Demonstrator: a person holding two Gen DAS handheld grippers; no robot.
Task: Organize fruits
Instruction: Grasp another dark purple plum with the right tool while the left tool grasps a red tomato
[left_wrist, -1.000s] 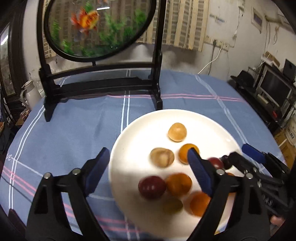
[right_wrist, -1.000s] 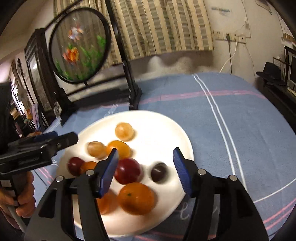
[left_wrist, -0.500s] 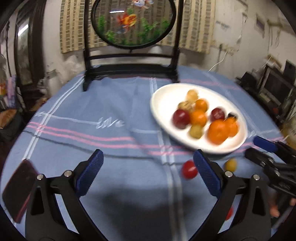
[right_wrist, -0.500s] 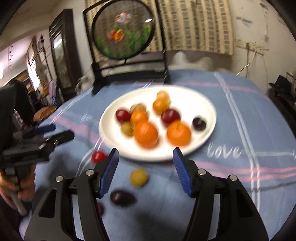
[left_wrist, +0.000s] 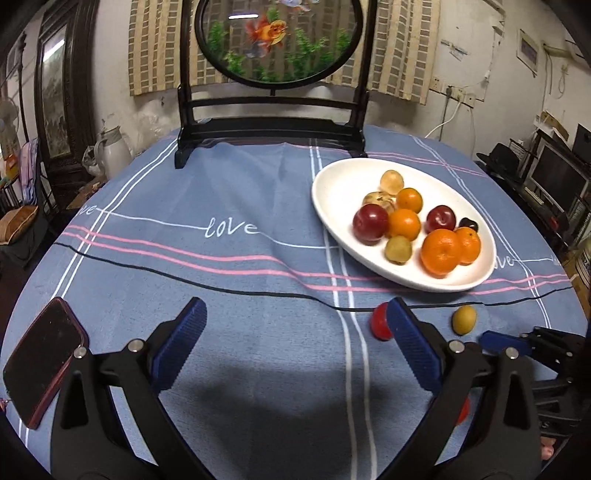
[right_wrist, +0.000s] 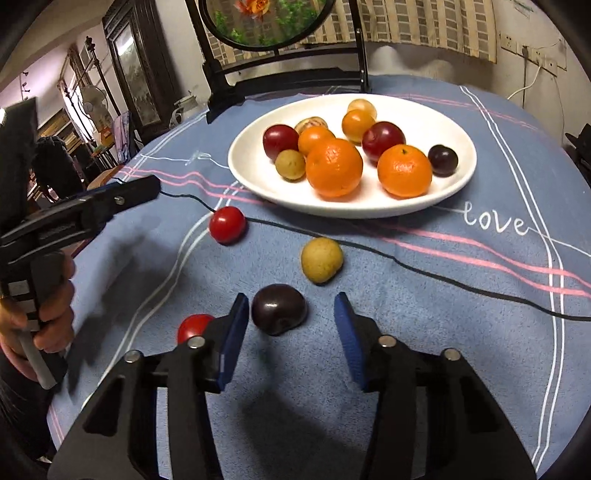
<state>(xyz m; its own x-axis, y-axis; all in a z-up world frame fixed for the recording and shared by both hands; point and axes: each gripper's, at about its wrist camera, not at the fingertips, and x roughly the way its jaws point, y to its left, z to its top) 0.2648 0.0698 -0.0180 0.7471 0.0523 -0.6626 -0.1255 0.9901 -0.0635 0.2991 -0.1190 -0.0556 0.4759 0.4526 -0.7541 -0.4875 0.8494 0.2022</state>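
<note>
A white plate (left_wrist: 332, 192) (right_wrist: 458, 177) holds oranges, red plums and several small fruits. On the cloth in front of it lie a red tomato (right_wrist: 227, 224) (left_wrist: 379, 325), a yellow fruit (right_wrist: 321, 259) (left_wrist: 464, 319), a dark plum (right_wrist: 279, 308) and a second tomato (right_wrist: 194, 326), half hidden by a finger. My right gripper (right_wrist: 291, 310) has the dark plum between its closing jaws; the right pad is still apart from it. My left gripper (left_wrist: 295, 314) stands wide open over bare cloth, and a hand (right_wrist: 51, 314) holds it.
A black cable (left_wrist: 221, 288) runs across the blue cloth in front of the plate. A phone (left_wrist: 44, 362) lies at the near left edge. A round goldfish screen on a black stand (left_wrist: 273, 37) stands at the back of the table.
Both grippers have pulled back from over the plate to the near side of the table. The loose fruits have come into view. The right jaws have narrowed around the dark plum.
</note>
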